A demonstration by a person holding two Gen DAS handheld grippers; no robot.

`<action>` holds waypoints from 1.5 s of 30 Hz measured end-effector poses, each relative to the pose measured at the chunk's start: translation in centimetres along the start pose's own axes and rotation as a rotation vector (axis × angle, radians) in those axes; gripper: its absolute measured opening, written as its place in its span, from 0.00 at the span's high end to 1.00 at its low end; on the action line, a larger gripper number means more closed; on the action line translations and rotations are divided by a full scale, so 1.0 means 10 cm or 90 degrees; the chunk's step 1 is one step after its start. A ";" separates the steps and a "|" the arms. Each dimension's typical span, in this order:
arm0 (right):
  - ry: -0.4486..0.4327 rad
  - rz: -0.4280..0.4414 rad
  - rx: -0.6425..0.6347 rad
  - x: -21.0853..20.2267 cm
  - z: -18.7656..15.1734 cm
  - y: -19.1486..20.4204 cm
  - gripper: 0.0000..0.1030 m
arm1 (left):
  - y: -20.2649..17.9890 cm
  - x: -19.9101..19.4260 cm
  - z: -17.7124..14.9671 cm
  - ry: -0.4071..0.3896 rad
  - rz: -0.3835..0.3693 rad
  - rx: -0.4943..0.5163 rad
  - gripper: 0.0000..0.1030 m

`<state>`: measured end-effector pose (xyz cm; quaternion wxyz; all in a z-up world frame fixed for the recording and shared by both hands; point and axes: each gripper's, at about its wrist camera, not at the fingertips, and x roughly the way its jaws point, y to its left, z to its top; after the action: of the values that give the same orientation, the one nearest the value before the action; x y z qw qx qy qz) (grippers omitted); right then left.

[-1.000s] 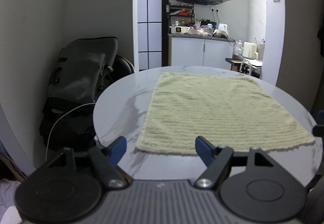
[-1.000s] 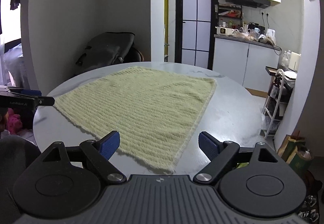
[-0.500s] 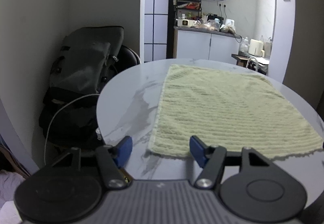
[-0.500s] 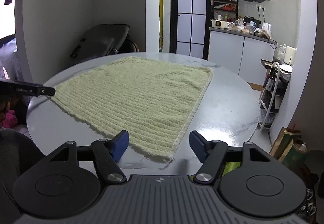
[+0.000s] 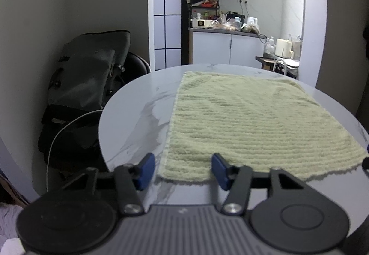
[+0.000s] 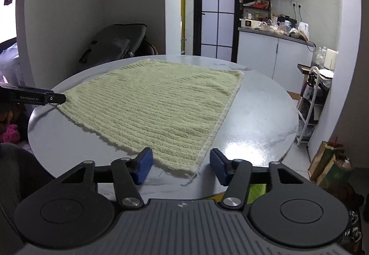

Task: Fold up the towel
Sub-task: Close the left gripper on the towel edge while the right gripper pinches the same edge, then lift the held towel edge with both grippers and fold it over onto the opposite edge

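Towel (image 5: 253, 125): pale yellow-green, ribbed; lies flat & unfolded on the table, one layer, no crease showing. Frayed near edge faces both grippers.
Table (image 5: 138, 121): round, grey-white marble look, glossy on the right side in the right wrist view (image 6: 258, 116).
Left gripper (image 5: 182, 170): jaws wide apart, nothing between the blue pads. Sits low at the towel's near left corner; left pad over bare table just beside the towel's side edge, right pad over the cloth. Contact w/ towel: cannot tell.
Right gripper (image 6: 181, 166): jaws wide apart, holding nothing. Frames the towel's near right corner (image 6: 184, 169); left pad over the cloth, right pad over bare table. Loose threads trail from that corner between the pads.
Left gripper seen from right wrist view (image 6: 34, 98): black finger w/ white lettering, tip at the towel's far-left near corner.
Bag (image 5: 90, 75): dark grey, big, leaning on the wall left of the table; white cable (image 5: 57, 137) loops below it.
Counter (image 6: 274, 35): white cupboards behind, top crowded w/ small kitchen stuff, too small to tell apart.
Door (image 6: 216, 8): black frame, frosted panes, behind the table.
Rack (image 6: 311, 102): white wire, right of table, by the floor bags.
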<state>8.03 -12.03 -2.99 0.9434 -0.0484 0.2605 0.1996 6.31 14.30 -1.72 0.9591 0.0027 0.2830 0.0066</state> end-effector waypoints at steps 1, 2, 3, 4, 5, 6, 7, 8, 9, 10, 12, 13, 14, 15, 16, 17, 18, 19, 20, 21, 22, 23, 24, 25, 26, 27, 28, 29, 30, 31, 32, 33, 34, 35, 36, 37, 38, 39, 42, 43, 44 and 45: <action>-0.001 0.003 -0.002 -0.07 0.00 0.02 0.55 | -0.01 0.00 0.00 0.000 0.000 0.002 0.53; -0.001 0.008 -0.005 -0.15 -0.01 0.05 0.61 | -0.01 -0.01 0.00 -0.001 0.000 0.003 0.56; -0.001 0.011 -0.009 -0.15 -0.01 0.05 0.65 | -0.02 -0.01 -0.01 -0.001 0.000 0.004 0.62; -0.001 0.015 -0.013 -0.15 -0.01 0.06 0.67 | -0.02 -0.01 -0.01 -0.002 0.000 0.006 0.68; -0.001 0.018 -0.015 -0.15 -0.01 0.06 0.69 | -0.03 -0.01 -0.01 -0.002 -0.001 0.009 0.71; -0.002 0.020 -0.016 -0.15 -0.01 0.06 0.71 | -0.04 -0.02 -0.01 -0.002 -0.004 0.011 0.78; -0.003 0.021 -0.016 -0.16 -0.02 0.05 0.74 | -0.05 -0.02 -0.01 -0.002 -0.007 0.012 0.84; -0.004 0.022 -0.015 -0.16 -0.02 0.04 0.81 | -0.07 -0.03 -0.01 -0.002 -0.010 0.014 0.86; -0.004 0.022 -0.014 -0.17 -0.02 0.03 0.86 | -0.08 -0.03 -0.01 -0.003 -0.012 0.014 0.89; -0.005 0.022 -0.014 -0.18 -0.03 0.02 0.88 | -0.09 -0.04 -0.02 -0.003 -0.014 0.012 0.92; -0.006 0.022 -0.014 -0.19 -0.03 0.01 0.94 | -0.08 -0.05 -0.02 -0.003 -0.019 0.000 0.94; -0.006 0.022 -0.014 -0.19 -0.03 0.01 0.94 | -0.07 -0.06 -0.03 -0.003 -0.022 -0.008 0.95; -0.007 0.022 -0.014 -0.20 -0.03 0.01 0.95 | -0.07 -0.07 -0.03 -0.003 -0.024 -0.012 0.95; -0.008 0.022 -0.014 -0.20 -0.03 0.00 0.95 | -0.07 -0.08 -0.04 -0.002 -0.026 -0.015 0.95; -0.008 0.022 -0.013 -0.21 -0.03 0.00 0.95 | -0.06 -0.09 -0.04 -0.002 -0.029 -0.019 0.96; -0.009 0.022 -0.013 -0.21 -0.03 -0.01 0.96 | -0.06 -0.10 -0.04 -0.002 -0.033 -0.024 0.96; -0.010 0.022 -0.013 -0.22 -0.03 -0.01 0.96 | -0.06 -0.11 -0.05 -0.002 -0.035 -0.028 0.96; -0.010 0.022 -0.013 -0.22 -0.03 -0.01 0.96 | -0.05 -0.12 -0.05 -0.002 -0.037 -0.031 0.96; -0.012 0.021 -0.014 -0.23 -0.03 -0.02 0.96 | -0.05 -0.14 -0.05 -0.002 -0.040 -0.036 0.96; -0.014 0.020 -0.014 -0.24 -0.02 -0.01 0.96 | -0.04 -0.15 -0.06 -0.002 -0.044 -0.041 0.96; -0.017 0.019 -0.013 -0.25 -0.02 -0.01 0.96 | -0.04 -0.17 -0.07 -0.002 -0.048 -0.045 0.96; -0.019 0.018 -0.012 -0.26 -0.01 -0.02 0.96 | -0.03 -0.18 -0.08 -0.003 -0.052 -0.048 0.96; -0.021 0.017 -0.011 -0.28 0.00 -0.02 0.96 | -0.03 -0.20 -0.08 -0.003 -0.055 -0.050 0.96; -0.023 0.016 -0.011 -0.29 0.02 -0.03 0.96 | -0.03 -0.21 -0.08 -0.002 -0.062 -0.056 0.96; -0.027 0.015 -0.009 -0.31 0.03 -0.04 0.96 | -0.02 -0.23 -0.08 -0.001 -0.068 -0.065 0.96; -0.033 0.016 -0.009 -0.34 0.06 -0.05 0.96 | -0.01 -0.25 -0.08 -0.004 -0.069 -0.073 0.96; -0.037 0.018 -0.011 -0.36 0.08 -0.06 0.96 | 0.00 -0.28 -0.07 -0.008 -0.067 -0.078 0.96; -0.040 0.019 -0.013 -0.39 0.11 -0.06 0.96 | -0.01 -0.30 -0.05 -0.012 -0.066 -0.081 0.97; -0.043 0.020 -0.017 -0.41 0.14 -0.06 0.96 | -0.01 -0.33 -0.04 -0.017 -0.067 -0.085 0.97; -0.046 0.022 -0.021 -0.43 0.17 -0.06 0.96 | 0.00 -0.36 -0.02 -0.022 -0.068 -0.088 0.97; -0.049 0.024 -0.025 -0.45 0.20 -0.06 0.96 | 0.00 -0.39 0.00 -0.027 -0.068 -0.090 0.97; -0.052 0.026 -0.029 -0.47 0.23 -0.06 0.96 | -0.01 -0.43 0.01 -0.030 -0.068 -0.090 0.96; -0.055 0.028 -0.032 -0.49 0.25 -0.06 0.96 | -0.01 -0.46 0.02 -0.034 -0.068 -0.091 0.97; -0.057 0.029 -0.033 -0.50 0.26 -0.05 0.96 | -0.02 -0.49 0.04 -0.037 -0.068 -0.093 0.97; -0.059 0.030 -0.034 -0.51 0.28 -0.05 0.96 | -0.02 -0.53 0.05 -0.040 -0.069 -0.094 0.97; -0.062 0.032 -0.034 -0.52 0.29 -0.04 0.96 | -0.03 -0.55 0.05 -0.042 -0.069 -0.094 0.97; -0.064 0.033 -0.035 -0.54 0.31 -0.04 0.96 | -0.03 -0.57 0.06 -0.043 -0.068 -0.094 0.97; -0.066 0.034 -0.036 -0.55 0.32 -0.04 0.96 | -0.03 -0.60 0.07 -0.046 -0.067 -0.093 0.97; -0.073 0.038 -0.039 -0.58 0.36 -0.03 0.96 | -0.02 -0.71 0.11 -0.055 -0.062 -0.095 0.97; -0.075 0.039 -0.040 -0.60 0.38 -0.02 0.96 | -0.01 -0.73 0.12 -0.057 -0.061 -0.096 0.97; -0.077 0.041 -0.041 -0.61 0.39 -0.02 0.96 | 0.00 -0.76 0.14 -0.060 -0.059 -0.096 0.97; -0.080 0.042 -0.041 -0.62 0.41 -0.02 0.96 | 0.00 -0.79 0.16 -0.064 -0.056 -0.095 0.97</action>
<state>5.14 -13.57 3.66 0.9486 -0.0578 0.1958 0.2416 0.57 14.16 3.93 0.9690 -0.0813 0.2330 -0.0148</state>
